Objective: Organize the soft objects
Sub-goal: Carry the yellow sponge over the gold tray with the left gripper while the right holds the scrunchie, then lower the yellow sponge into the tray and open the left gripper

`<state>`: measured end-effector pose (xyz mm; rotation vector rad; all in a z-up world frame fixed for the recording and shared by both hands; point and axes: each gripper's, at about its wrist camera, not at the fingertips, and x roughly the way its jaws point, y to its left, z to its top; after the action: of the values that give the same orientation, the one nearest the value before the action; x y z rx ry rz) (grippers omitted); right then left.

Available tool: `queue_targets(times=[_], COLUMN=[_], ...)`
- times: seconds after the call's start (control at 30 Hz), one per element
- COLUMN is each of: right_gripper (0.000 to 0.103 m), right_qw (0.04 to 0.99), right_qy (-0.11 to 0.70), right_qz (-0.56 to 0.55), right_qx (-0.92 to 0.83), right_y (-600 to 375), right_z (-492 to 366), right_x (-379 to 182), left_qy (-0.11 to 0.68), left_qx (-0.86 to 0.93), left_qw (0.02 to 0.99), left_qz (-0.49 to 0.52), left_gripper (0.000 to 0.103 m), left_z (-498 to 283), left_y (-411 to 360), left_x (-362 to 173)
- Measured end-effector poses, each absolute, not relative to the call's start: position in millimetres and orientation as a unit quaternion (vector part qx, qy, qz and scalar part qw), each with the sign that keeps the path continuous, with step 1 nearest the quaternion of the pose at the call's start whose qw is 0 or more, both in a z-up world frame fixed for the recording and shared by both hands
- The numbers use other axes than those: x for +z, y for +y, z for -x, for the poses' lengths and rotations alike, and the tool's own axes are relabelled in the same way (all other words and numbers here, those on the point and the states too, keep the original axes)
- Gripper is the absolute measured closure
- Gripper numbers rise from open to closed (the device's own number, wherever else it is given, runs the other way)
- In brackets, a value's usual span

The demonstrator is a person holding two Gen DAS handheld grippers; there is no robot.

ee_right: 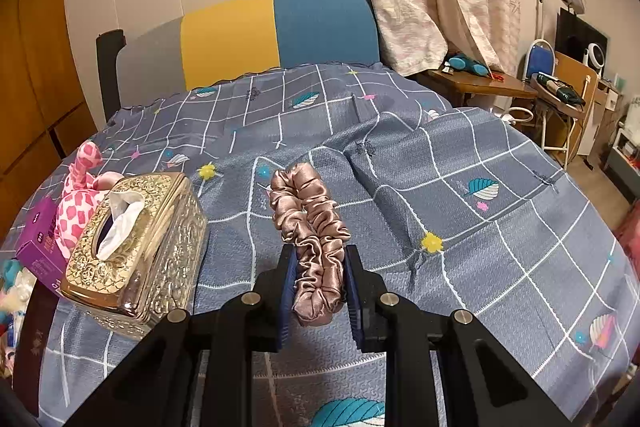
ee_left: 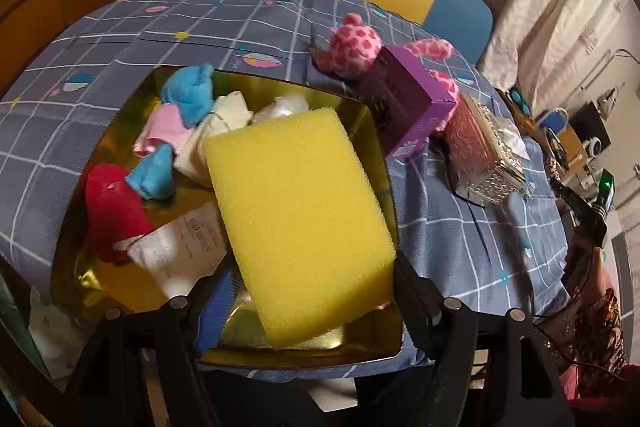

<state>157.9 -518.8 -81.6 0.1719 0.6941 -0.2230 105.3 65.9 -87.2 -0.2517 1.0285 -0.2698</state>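
**Two soft items gripped, one over the gold tray**

The left gripper (ee_left: 308, 291) is clamped on the yellow sponge (ee_left: 300, 223), held above the gold tray (ee_left: 360, 131) where socks (ee_left: 188, 99) are already collected. The right gripper (ee_right: 320, 291) pinches the pink scrunchie (ee_right: 312, 227), lifted off the bedspread (ee_right: 500, 187) right of the tray, beyond the tissue box (ee_right: 140, 247), presumably for sorting next.

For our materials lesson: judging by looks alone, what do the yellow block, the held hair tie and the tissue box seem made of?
Yellow block: open-cell foam sponge, matte, its surface pitted with pores.
Hair tie: satin-like fabric, glossy, gathered into shiny folds.
Tissue box: looks like gold-toned metal, reflective with embossed scrollwork; it could be plated plastic.
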Motion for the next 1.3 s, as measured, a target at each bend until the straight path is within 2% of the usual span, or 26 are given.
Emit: queue_targets(times=[0.1, 0.23, 0.37, 0.5, 0.63, 0.8, 0.97, 1.1, 1.3], right_gripper=[0.079, 0.079, 0.079, 0.079, 0.079, 0.079, 0.079, 0.079, 0.079], right_qw=[0.93, 0.929, 0.929, 0.929, 0.929, 0.928, 0.928, 0.928, 0.924], right_qy=[0.342, 0.343, 0.345, 0.343, 0.342, 0.345, 0.345, 0.343, 0.349], right_qz=[-0.084, -0.082, -0.081, -0.079, -0.086, -0.086, -0.091, -0.096, -0.109], right_qx=[-0.109, -0.11, -0.109, -0.112, -0.113, -0.112, -0.111, -0.112, -0.114], right_y=[-515, -511, -507, -502, -500, -495, -491, -490, -489], right_z=[-156, -152, -150, -146, -143, -140, -138, -136, -138], right_x=[-82, -80, -78, -75, -72, -72, -73, -74, -82], left_qy=[0.494, 0.537, 0.57, 0.599, 0.601, 0.605, 0.604, 0.621, 0.599], left_qx=[-0.146, -0.173, -0.127, -0.119, -0.129, -0.154, -0.173, -0.142, -0.158], left_qw=[0.849, 0.819, 0.811, 0.791, 0.788, 0.777, 0.772, 0.767, 0.774], left_qz=[0.117, 0.104, 0.043, 0.041, 0.013, 0.083, 0.099, 0.075, 0.133], left_gripper=[0.029, 0.029, 0.029, 0.029, 0.028, 0.028, 0.028, 0.028, 0.028], left_z=[-113, -135, -155, -173, -187, -206, -207, -193, -179], left_y=[58, 41, 33, 30, 14, 20, 34, 52, 69], left_x=[-87, -98, -111, -126, -132, -140, -141, -139, -123])
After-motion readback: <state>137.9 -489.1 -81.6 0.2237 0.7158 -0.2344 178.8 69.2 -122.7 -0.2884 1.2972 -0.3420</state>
